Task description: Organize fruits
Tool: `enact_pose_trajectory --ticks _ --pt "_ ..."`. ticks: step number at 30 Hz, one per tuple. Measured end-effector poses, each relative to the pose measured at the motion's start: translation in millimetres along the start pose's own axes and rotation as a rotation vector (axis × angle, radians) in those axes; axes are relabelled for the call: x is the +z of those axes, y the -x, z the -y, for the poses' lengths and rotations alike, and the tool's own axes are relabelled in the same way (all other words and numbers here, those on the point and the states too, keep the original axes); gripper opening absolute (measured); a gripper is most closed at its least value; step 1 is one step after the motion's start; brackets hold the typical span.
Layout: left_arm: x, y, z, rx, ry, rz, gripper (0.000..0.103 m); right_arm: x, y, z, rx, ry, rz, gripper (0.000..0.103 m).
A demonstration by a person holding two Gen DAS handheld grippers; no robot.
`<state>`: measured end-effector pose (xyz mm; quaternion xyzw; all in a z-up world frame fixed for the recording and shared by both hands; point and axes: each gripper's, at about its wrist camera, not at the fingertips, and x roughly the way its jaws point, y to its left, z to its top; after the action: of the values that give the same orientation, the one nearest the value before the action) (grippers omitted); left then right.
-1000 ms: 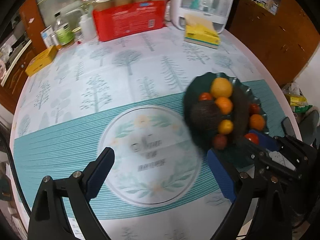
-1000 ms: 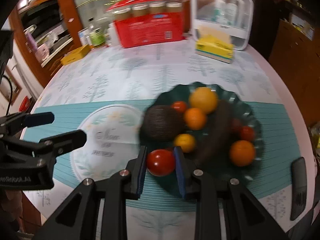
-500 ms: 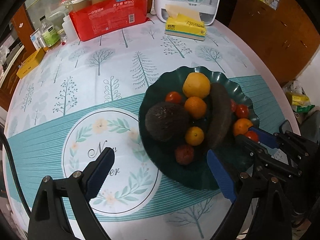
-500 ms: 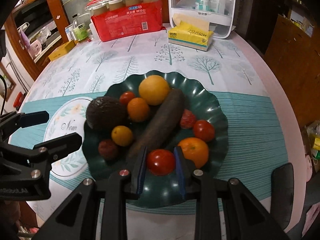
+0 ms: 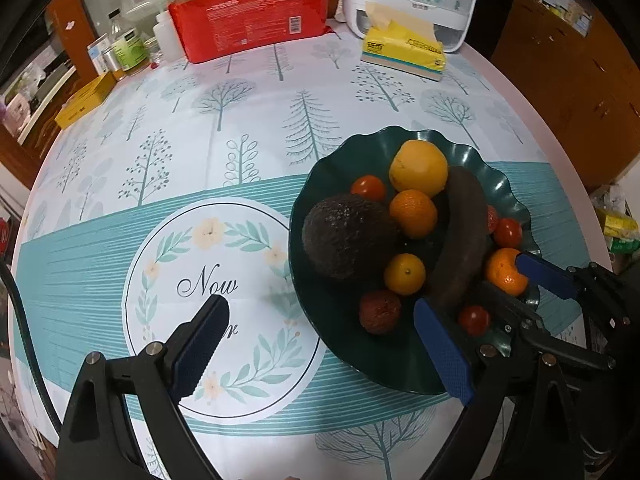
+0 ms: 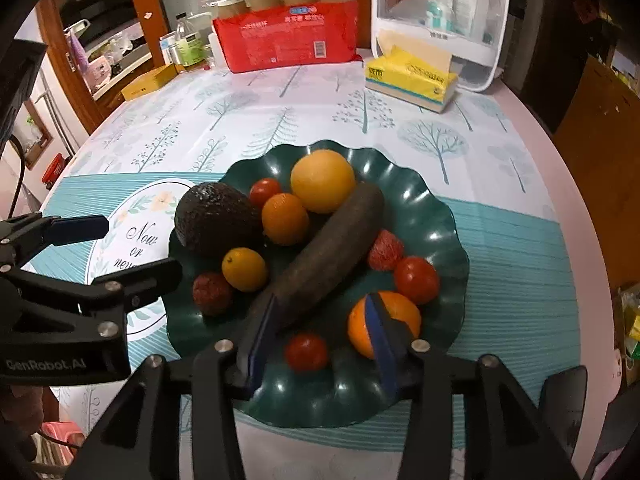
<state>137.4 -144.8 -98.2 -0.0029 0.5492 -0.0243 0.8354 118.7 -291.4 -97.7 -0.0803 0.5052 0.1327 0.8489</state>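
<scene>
The green plate [image 6: 436,208] has a wavy rim and stands on the counter [image 6: 500,152], which carries a cloth printed with trees. On the plate lie a dark rough avocado [image 6: 216,218], a long dark banana [image 6: 328,256] across the middle, a big yellow orange [image 6: 322,180] at the far side, two smaller oranges, small red tomatoes and dark red bumpy fruits. One small tomato [image 6: 306,351] lies on the near part of the plate, just before the banana's end.

The right hand-held gripper [image 6: 318,342] has its fingers apart, one on each side of this tomato and not touching it. The left hand-held gripper [image 5: 320,344] is wide apart and holds nothing, above the plate's left edge and the round "Now" print.

Only the right wrist view shows the bumpy red fruit [image 6: 385,250] behind the banana clearly; in the left wrist view the banana nearly hides it. The left wrist view shows the right hand-held gripper from the side, at the plate's right.
</scene>
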Motion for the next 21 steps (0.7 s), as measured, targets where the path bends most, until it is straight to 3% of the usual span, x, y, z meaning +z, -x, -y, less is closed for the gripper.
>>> enact_pose_trajectory --ticks 21 --pt "-12.9 11.9 -14.4 0.034 0.026 0.000 0.093 6.6 6.9 3.3 0.015 -0.049 0.003 0.046"
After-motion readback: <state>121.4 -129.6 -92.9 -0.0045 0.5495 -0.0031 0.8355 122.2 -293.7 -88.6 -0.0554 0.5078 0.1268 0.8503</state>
